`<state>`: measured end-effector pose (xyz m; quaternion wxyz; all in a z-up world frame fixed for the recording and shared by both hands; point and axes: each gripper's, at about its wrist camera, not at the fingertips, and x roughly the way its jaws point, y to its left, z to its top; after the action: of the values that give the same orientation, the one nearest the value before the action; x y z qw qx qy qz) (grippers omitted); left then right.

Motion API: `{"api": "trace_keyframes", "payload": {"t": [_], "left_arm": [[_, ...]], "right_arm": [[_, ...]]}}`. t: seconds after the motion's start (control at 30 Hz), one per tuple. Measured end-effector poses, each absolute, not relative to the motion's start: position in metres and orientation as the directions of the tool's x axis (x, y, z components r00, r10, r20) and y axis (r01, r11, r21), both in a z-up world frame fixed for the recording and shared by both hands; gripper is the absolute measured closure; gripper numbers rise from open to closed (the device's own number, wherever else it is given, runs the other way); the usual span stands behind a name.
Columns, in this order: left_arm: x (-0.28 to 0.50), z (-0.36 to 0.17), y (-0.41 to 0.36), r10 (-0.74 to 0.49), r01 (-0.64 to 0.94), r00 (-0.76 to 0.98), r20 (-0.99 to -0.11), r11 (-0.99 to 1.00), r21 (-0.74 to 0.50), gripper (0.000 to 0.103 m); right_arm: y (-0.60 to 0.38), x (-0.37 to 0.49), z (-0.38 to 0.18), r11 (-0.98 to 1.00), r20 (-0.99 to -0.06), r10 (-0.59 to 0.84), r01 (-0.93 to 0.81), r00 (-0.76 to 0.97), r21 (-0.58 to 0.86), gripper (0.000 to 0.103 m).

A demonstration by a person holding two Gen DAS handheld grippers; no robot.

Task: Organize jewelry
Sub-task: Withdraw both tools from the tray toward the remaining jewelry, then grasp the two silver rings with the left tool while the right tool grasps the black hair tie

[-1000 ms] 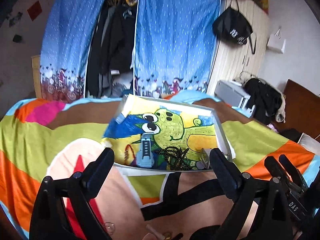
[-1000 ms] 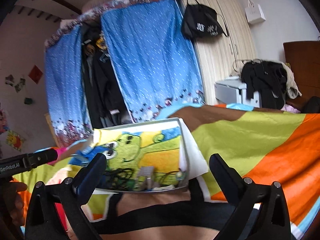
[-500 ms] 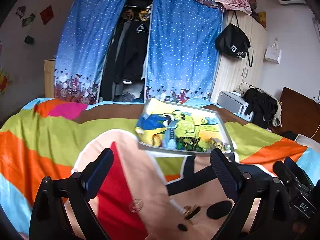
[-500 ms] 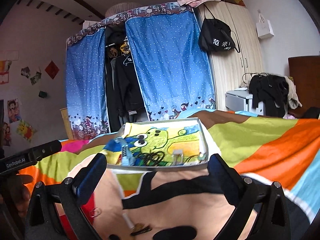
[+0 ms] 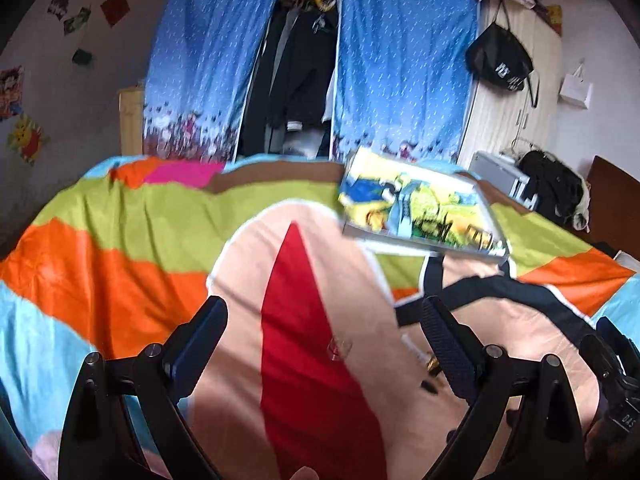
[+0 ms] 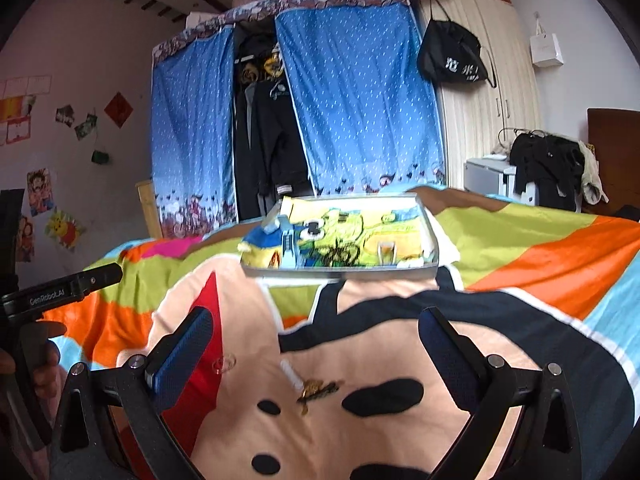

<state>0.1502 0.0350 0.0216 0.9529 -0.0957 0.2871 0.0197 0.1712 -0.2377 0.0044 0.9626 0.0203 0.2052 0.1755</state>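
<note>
On the bedspread [image 6: 520, 264], inside the cartoon-printed tray [image 6: 434, 240]: already holding a dark tangled chain [image 6: 340, 254], a blue clip-like piece [image 6: 287, 246] and a small clear item [image 6: 386, 254]. Nearer the camera, not yet gathered: a clear ring [image 6: 224, 363], a pale stick-like piece [image 6: 291, 372] and a gold-and-black clip [image 6: 318, 390], probably a fair share left. Left gripper [image 5: 324, 340] and right gripper [image 6: 316, 344] both spread wide, pinching nothing, above the loose pieces.

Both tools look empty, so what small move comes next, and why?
Probably lower the open right tool onto the small gold clip lying loose on the cartoon bedspread, just ahead of it; the shallow cartoon-lined tray already holds other pieces.
</note>
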Motion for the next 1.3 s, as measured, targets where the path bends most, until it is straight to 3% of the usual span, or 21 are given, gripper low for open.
{"api": "trace_keyframes", "payload": {"t": [0.37,0.53,0.9,1.3], "left_arm": [[0.182,-0.030,0.047,-0.098,-0.131,0.572,-0.815,0.969,-0.208,0.009],[0.202,-0.050,0.047,-0.171,-0.090,0.443,-0.880,0.968,-0.233,0.009],[0.253,-0.084,0.038,-0.223,-0.033,0.323,-0.920,0.969,-0.246,0.009],[0.288,-0.104,0.014,-0.136,0.107,0.427,-0.894,0.989,-0.099,0.009]], "right_arm": [[-0.232,0.178,-0.031,0.946,-0.572,0.313,-0.304,0.758,0.115,0.000],[-0.233,0.196,-0.051,0.938,-0.681,0.320,-0.321,0.659,0.130,0.000],[-0.233,0.240,-0.090,0.902,-0.807,0.347,-0.406,0.479,0.147,0.000],[-0.227,0.281,-0.122,0.886,-0.829,0.352,-0.441,0.435,0.144,0.000]]}}
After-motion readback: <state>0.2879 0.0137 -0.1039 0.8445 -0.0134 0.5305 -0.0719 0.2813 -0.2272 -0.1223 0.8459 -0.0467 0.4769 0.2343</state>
